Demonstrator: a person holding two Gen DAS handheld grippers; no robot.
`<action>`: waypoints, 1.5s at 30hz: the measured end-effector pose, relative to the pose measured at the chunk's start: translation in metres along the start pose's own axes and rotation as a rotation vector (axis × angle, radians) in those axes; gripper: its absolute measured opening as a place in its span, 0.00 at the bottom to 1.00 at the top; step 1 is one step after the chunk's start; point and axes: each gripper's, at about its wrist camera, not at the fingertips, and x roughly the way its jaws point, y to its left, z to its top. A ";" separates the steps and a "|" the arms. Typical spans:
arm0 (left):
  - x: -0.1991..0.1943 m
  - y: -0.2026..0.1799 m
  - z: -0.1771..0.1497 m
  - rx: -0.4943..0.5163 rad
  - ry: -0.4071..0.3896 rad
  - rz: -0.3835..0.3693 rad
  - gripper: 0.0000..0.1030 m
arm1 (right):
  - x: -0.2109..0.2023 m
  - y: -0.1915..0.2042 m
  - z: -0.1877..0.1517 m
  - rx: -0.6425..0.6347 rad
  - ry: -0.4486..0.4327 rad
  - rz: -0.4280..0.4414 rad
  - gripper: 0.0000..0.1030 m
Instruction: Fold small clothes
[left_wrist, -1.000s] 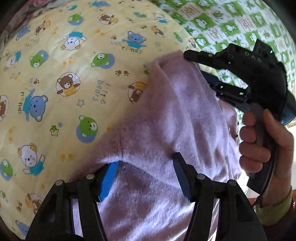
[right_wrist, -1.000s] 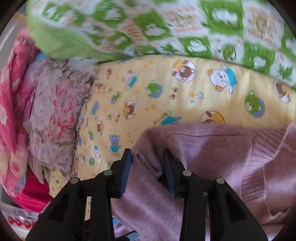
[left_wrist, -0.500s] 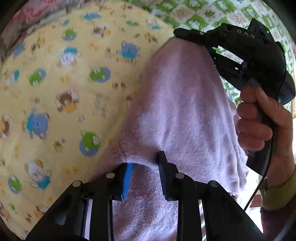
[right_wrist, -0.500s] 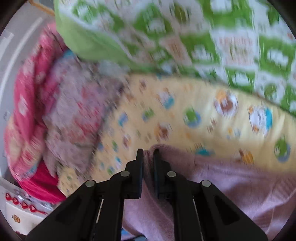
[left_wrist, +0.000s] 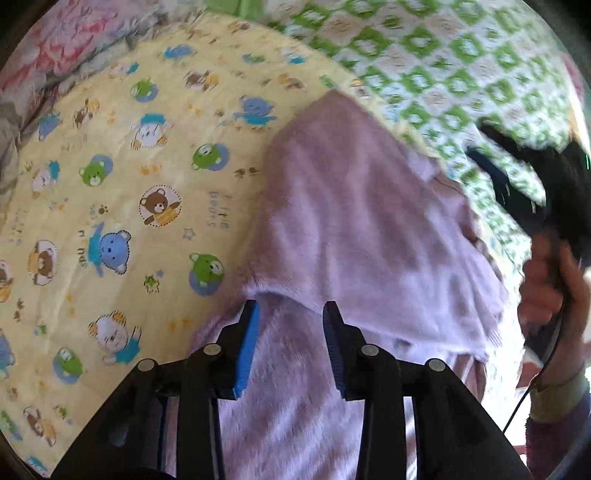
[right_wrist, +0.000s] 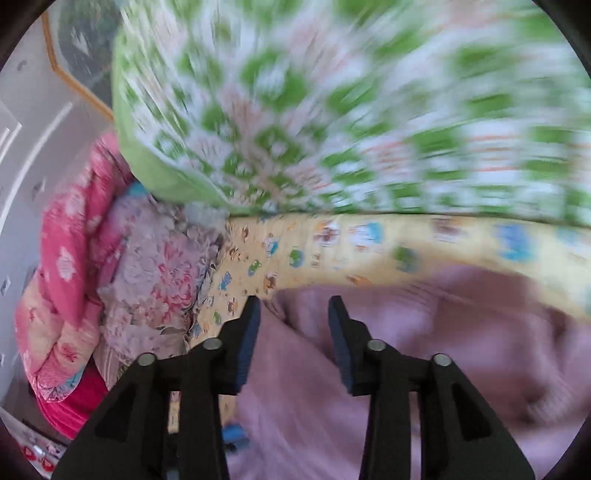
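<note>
Lilac fleecy garment lies folded over on the yellow bear-print sheet, near side. Both grippers just opened: left gripper and right gripper w/ fingers apart, nothing clamped. Fold's dropped imo; next needs a fresh edge grab.

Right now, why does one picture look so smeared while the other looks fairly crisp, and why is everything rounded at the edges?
Right wrist view: heavy motion blur streaks the green checked quilt; only the right gripper is sharp. Left wrist view: mostly crisp on the bear-print sheet and lilac garment, blurred at the hand on the right. Both views: fisheye bending, dark corners, soft daylight.
</note>
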 end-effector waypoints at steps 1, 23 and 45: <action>-0.006 -0.003 -0.003 0.016 -0.008 -0.011 0.37 | -0.025 -0.011 -0.012 0.002 -0.024 -0.047 0.50; 0.059 -0.068 0.057 0.303 0.012 0.105 0.47 | -0.113 -0.128 -0.129 0.110 0.102 -0.335 0.07; 0.083 -0.077 0.080 0.346 -0.051 0.222 0.51 | -0.097 -0.104 -0.115 0.190 0.081 -0.340 0.09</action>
